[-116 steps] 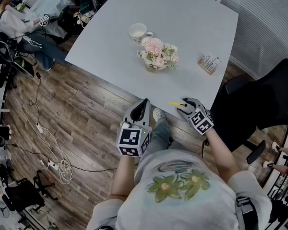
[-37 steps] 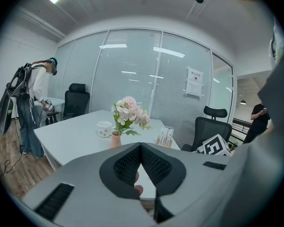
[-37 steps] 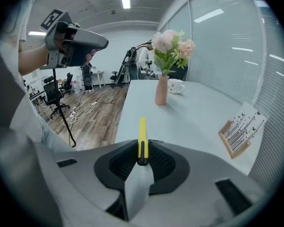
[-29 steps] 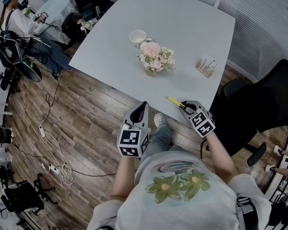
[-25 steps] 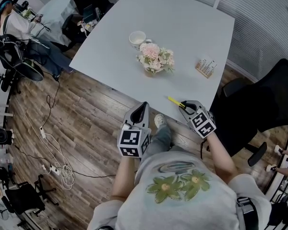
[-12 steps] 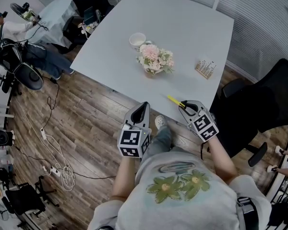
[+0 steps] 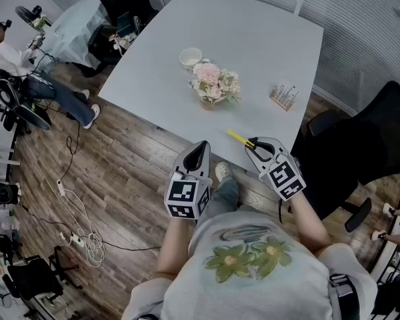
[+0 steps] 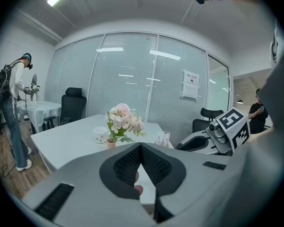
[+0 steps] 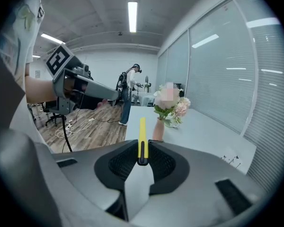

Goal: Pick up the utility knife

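Note:
A slim yellow utility knife (image 9: 142, 138) with a black end is clamped between the pads of my right gripper (image 9: 142, 151) and sticks out ahead toward the flowers. In the head view the knife (image 7: 239, 138) hangs above the near right corner of the white table (image 7: 253, 45), held by the right gripper (image 7: 253, 144). My left gripper (image 7: 199, 151) hovers off the table's near edge over the wooden floor. Its jaws meet at the tips with nothing between them, as the left gripper (image 8: 140, 148) view shows.
On the table stand a vase of pink flowers (image 7: 215, 85), a white cup (image 7: 191, 58) behind it and a small printed box (image 7: 284, 96) to the right. A black office chair (image 7: 367, 145) sits right of the table. Cables (image 7: 80, 239) lie on the floor at left, near a person (image 7: 13, 39).
My right gripper has lifted the yellow knife up off the table near the corner. The left gripper has stayed where it was. The person at far left has shifted about.

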Demonstrator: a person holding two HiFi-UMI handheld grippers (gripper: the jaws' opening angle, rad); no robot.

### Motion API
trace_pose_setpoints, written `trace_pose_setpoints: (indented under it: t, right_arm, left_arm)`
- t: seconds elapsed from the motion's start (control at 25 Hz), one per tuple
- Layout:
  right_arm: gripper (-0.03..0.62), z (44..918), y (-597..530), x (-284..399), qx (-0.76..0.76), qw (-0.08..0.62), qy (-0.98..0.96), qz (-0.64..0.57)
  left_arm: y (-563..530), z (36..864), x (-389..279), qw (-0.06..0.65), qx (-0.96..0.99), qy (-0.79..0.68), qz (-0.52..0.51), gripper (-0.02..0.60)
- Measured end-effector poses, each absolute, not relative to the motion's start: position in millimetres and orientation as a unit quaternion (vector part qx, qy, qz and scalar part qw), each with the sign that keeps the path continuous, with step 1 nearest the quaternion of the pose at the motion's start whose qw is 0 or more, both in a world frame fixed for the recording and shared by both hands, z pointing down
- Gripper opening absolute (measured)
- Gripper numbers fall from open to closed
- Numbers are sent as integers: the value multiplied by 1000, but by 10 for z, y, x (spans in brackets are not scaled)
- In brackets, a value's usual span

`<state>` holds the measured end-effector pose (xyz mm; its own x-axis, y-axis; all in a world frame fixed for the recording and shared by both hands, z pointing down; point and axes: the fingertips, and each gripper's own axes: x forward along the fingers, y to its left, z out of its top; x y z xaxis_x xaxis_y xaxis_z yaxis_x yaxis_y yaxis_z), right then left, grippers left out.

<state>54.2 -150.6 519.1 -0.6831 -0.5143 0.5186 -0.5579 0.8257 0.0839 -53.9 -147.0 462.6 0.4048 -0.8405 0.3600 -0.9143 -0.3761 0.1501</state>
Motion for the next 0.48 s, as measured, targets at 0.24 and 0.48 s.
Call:
trace_pose_setpoints:
  t: [0.24, 0.48]
  right_arm:
    - [67, 4975, -1549, 494, 297, 251, -921, 34]
    - [67, 4784, -1498, 445, 303, 225, -926, 21]
  left_arm:
    - [-1495, 4525, -486, 156, 826, -531, 109, 2]
    - [-1440, 4471, -413, 145, 831, -527, 104, 2]
